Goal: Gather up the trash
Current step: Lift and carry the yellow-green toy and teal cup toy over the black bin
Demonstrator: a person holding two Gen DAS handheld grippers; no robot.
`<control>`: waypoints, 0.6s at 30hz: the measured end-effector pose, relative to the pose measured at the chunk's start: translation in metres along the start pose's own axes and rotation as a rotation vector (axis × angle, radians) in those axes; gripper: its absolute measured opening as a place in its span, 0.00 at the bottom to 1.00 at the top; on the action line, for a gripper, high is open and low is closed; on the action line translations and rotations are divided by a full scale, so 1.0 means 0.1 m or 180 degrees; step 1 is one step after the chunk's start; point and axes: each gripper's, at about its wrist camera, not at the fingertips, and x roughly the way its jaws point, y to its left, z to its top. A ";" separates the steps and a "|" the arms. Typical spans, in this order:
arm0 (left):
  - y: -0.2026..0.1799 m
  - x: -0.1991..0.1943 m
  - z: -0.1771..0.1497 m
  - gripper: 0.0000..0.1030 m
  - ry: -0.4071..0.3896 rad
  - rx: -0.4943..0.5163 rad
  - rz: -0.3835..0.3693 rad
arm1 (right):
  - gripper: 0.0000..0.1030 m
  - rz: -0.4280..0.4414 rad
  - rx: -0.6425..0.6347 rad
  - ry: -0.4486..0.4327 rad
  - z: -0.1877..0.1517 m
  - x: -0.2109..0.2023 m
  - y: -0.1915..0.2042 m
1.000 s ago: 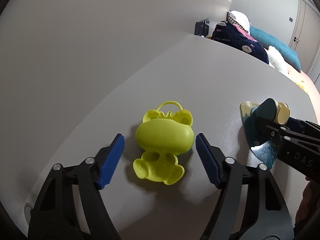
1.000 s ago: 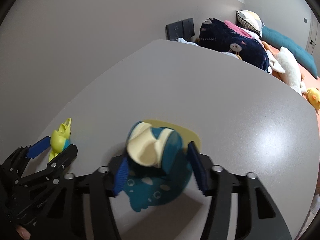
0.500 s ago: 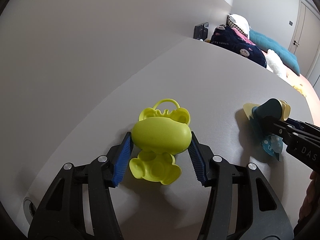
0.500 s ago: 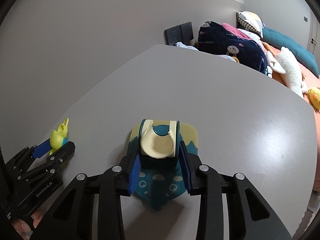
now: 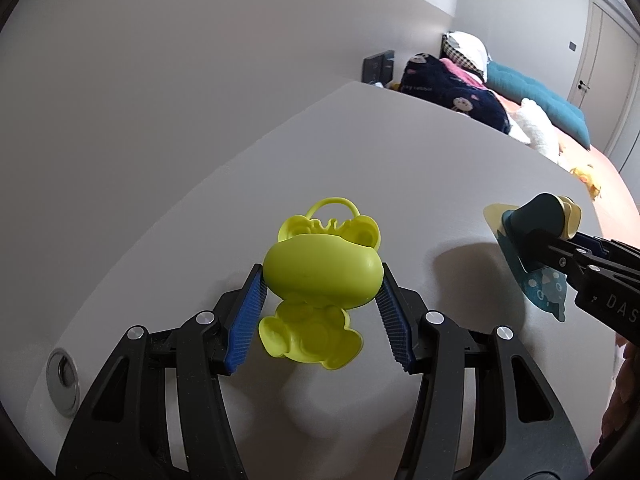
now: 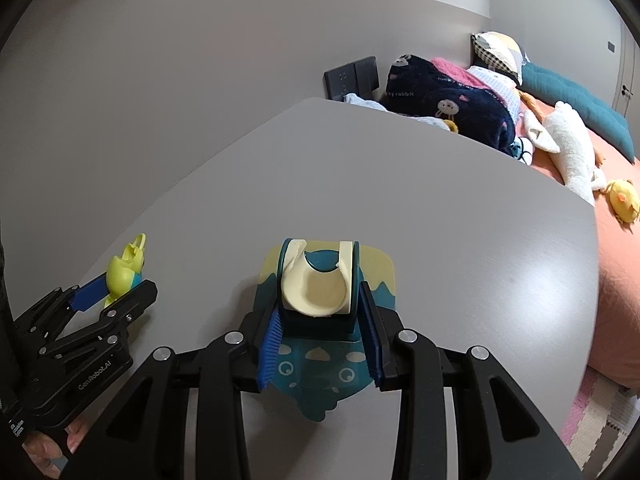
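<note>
Lettering "GenRobot.AI" on left claw [image 6: 110, 294] clamping yellow frog toy [image 5: 320, 276]; right claw [image 6: 320, 320] clamping teal holder [image 6: 320, 280].

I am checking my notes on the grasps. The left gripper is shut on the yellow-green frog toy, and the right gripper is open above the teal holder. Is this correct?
Not quite. The right gripper is not open above the teal holder: the right wrist view shows its blue pads pressed on both sides of it. The left gripper is indeed shut on the yellow-green frog toy.
</note>
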 end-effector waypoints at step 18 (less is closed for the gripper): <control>-0.57 -0.54 -0.38 0.52 -0.0037 0.0142 -0.0150 | 0.36 0.0009 0.0055 -0.0119 -0.55 -0.79 -0.32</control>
